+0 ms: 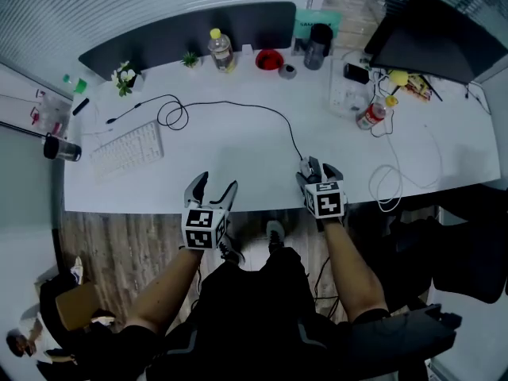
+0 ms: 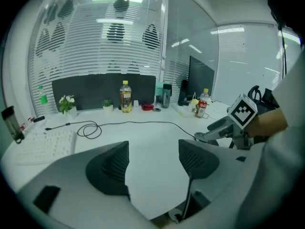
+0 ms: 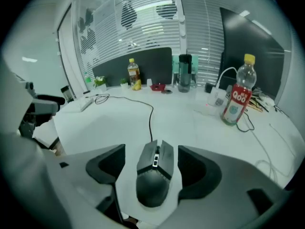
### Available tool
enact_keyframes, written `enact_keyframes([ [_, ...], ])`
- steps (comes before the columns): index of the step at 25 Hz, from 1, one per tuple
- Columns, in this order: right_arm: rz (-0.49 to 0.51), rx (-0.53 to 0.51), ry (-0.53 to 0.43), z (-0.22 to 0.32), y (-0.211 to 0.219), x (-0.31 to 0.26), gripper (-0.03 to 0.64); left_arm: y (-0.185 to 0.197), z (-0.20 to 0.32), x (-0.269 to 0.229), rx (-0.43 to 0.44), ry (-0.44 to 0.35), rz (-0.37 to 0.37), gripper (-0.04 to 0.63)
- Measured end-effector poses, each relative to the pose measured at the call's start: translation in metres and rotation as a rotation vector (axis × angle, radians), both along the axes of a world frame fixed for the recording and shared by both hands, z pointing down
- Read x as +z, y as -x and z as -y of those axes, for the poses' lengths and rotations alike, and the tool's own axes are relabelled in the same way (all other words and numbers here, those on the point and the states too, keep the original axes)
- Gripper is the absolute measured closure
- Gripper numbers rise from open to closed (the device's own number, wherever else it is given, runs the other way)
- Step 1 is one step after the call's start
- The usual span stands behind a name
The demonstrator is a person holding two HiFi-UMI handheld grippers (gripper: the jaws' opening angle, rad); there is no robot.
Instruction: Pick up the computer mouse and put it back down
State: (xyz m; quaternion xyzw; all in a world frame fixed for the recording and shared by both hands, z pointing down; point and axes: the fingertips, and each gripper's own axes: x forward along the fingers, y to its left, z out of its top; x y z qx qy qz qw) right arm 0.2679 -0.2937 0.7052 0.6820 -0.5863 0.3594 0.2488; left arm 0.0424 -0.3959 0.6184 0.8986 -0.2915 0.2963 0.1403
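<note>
1. Table (image 1: 238,149): white, long, with a dark partition (image 1: 190,26) along its far edge.

2. Mouse (image 3: 155,175): dark, wired. It lies flat on the table near the front edge, right of the middle, with its nose pointing away from me. Its cable (image 1: 238,105) runs off toward the far left and ends in a loose loop just behind the keyboard (image 1: 127,149).

3. Right gripper (image 1: 320,173): I have it tilted down over the mouse. The jaws stand wide apart with the mouse between them. A strip of bare table shows on each side, wider on the left, so neither pad presses on it. The mouse is straddled, not gripped.

4. Left gripper (image 2: 153,161): the jaws are apart with nothing between them, only the table's front edge beneath. It sits left of the right gripper, well apart from the mouse.

5. Far edge, left to right:
   - a small plant (image 1: 125,78)
   - a yellow-capped bottle (image 1: 221,50)
   - a red bowl (image 1: 270,59)
   - a dark tumbler (image 1: 317,46)

6. Right end:
   - a monitor (image 1: 432,34)
   - a red-labelled bottle (image 3: 238,97), upright
   - a white cord (image 1: 389,182) looped near the front edge
</note>
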Motion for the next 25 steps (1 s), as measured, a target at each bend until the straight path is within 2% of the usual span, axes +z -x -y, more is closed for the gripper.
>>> enact_keyframes([
  [6, -0.004, -0.007, -0.129, 0.017, 0.009, -0.084, 0.285, 0.032, 0.019, -0.061, -0.008, -0.130, -0.052, 0.253],
  [11, -0.006, -0.045, -0.253, 0.035, 0.031, -0.159, 0.285, 0.035, 0.022, -0.126, 0.046, -0.161, -0.177, 0.253],
  [15, -0.057, -0.072, -0.352, 0.046, 0.045, -0.223, 0.311, 0.041, 0.021, -0.170, 0.070, -0.188, -0.229, 0.253],
  [21, -0.121, -0.097, -0.494, 0.054, 0.061, -0.309, 0.313, 0.066, 0.037, -0.255, 0.054, -0.278, -0.316, 0.253],
  [25, -0.112, -0.083, -0.575, 0.057, 0.072, -0.345, 0.351, 0.083, 0.047, -0.291, 0.021, -0.346, -0.357, 0.253],
])
